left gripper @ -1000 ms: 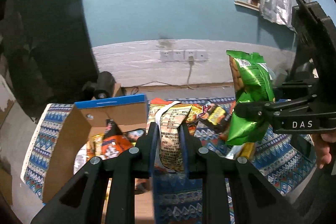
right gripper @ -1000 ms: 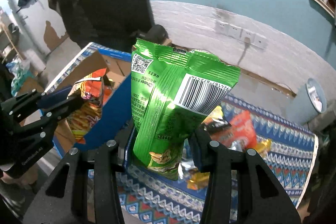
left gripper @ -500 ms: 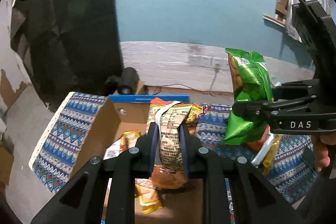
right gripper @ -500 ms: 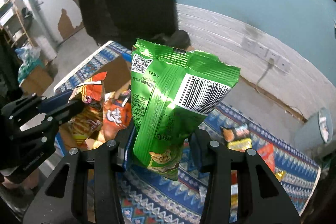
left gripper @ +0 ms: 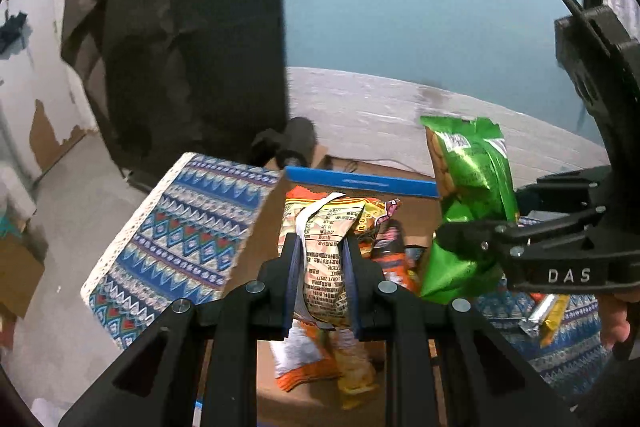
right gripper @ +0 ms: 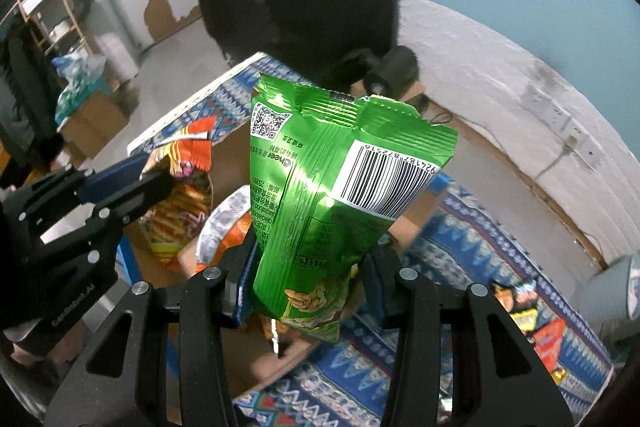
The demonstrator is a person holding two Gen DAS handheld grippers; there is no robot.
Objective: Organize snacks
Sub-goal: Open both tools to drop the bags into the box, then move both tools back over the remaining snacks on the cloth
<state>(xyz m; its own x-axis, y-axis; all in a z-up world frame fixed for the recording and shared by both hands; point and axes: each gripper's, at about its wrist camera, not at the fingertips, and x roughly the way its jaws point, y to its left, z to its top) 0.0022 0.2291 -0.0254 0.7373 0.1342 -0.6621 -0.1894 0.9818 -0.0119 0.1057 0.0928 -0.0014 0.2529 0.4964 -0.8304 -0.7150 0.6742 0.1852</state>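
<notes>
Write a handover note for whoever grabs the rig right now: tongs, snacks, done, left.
Left tongs: shut on the orange-yellow snack bag, held above the open cardboard box.
Right tongs: shut on the green nut bag, also over the box.
Done: a few packets already lie inside the box.
Left: drop both held bags into the box, then collect the loose snacks lying on the patterned cloth to the right.
</notes>
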